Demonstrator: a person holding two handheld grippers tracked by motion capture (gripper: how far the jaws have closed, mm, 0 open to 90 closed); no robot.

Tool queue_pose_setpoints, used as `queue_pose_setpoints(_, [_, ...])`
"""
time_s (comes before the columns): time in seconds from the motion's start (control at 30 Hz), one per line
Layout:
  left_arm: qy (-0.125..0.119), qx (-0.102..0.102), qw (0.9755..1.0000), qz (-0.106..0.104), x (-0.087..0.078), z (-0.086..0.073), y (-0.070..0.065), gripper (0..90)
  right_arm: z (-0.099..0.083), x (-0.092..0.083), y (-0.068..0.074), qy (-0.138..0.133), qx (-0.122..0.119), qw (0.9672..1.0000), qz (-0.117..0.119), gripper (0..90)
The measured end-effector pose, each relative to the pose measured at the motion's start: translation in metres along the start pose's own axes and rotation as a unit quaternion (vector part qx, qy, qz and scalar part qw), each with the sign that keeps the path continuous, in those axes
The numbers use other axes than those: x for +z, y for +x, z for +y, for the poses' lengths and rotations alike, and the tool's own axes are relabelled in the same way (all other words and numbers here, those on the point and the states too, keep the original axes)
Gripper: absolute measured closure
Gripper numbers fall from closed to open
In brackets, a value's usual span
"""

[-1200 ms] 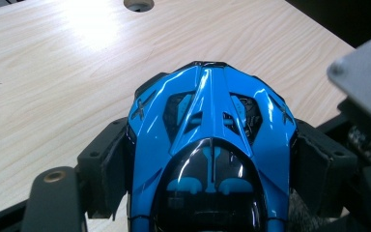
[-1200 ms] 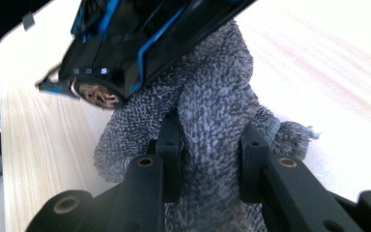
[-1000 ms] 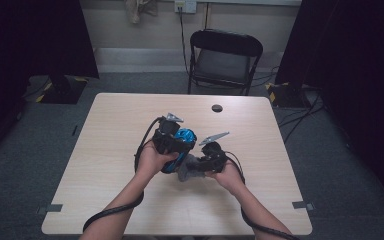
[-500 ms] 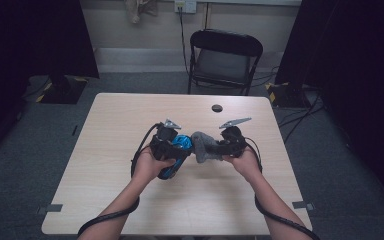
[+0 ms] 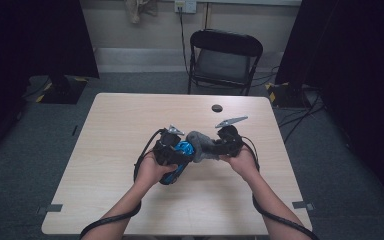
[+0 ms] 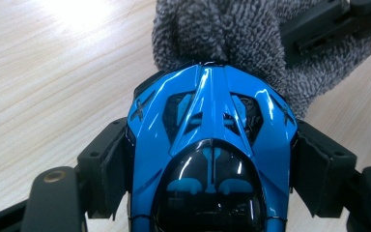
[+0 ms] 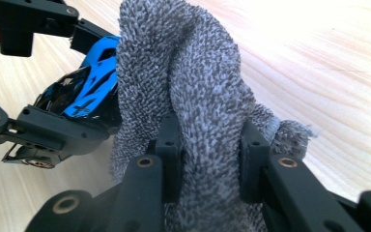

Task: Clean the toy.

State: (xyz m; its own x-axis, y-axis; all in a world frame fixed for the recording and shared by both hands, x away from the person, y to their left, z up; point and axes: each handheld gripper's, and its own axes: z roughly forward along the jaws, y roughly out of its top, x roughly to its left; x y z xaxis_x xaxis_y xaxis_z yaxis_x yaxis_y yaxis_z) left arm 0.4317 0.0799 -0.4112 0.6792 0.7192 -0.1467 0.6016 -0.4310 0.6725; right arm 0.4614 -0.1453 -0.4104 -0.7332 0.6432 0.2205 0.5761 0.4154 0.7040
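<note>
High view: at the left, the left gripper (image 5: 172, 150) has its jaws clamped on the flanks of a glossy blue toy car (image 5: 182, 152), held up above the tabletop (image 5: 115, 125) near its middle; just to the right, the right gripper (image 5: 215, 145) has its jaws pinched narrow on a bunched grey terry cloth (image 5: 202, 142), whose free end presses against the car's nose. From here, I judge the main risk to be the car slipping: its shell looks slick and tapers toward the front, so a firm rub from the cloth could push it back or twist it out of the jaws and drop it onto the wood. The cloth is gripped only by a fold, so dragging it hard over the car's vents could tug it loose, and the two grippers sit close enough to knock together. The tabletop is pale wood-grain laminate, bare but for a small dark round object (image 5: 217, 108) near the far edge. Beyond it stands a black folding chair (image 5: 225, 55) on grey carpet, dark curtains at both sides, cables at the right
</note>
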Motion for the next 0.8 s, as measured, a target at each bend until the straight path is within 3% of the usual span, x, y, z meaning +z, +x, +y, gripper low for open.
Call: queue_pose_setpoints(0.8, [0.000,0.004,1.0000,-0.004,-0.0002,0.0027,-0.0043,24.6,-0.0032,0.0013,0.0013,0.000,-0.001,1.0000,0.008,69.4])
